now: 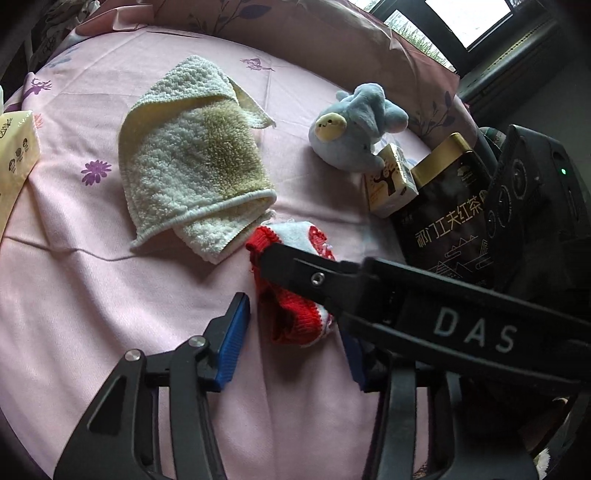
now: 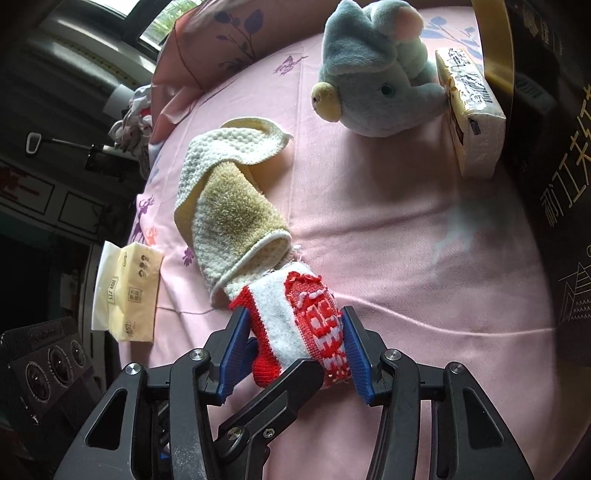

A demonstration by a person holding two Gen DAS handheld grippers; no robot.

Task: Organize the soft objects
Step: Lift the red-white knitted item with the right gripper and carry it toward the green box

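A red and white knitted sock (image 1: 295,310) (image 2: 306,325) lies on the pink bedsheet (image 1: 110,295). Both grippers stand around it. My left gripper (image 1: 295,336) is open, its blue pads either side of the sock; the right one's finger crosses in front. My right gripper (image 2: 291,350) is open, its pads close to the sock's sides. A folded cream and tan towel (image 1: 192,158) (image 2: 232,206) lies just beyond the sock. A grey-blue plush mouse (image 1: 354,125) (image 2: 376,81) sits farther back.
A dark tea bag package (image 1: 447,225) (image 2: 554,184) and a small tissue pack (image 1: 389,181) (image 2: 469,110) stand at the right by the plush. A yellow tissue pack (image 1: 14,155) (image 2: 129,295) lies at the left edge. A pink pillow (image 1: 332,29) lines the back.
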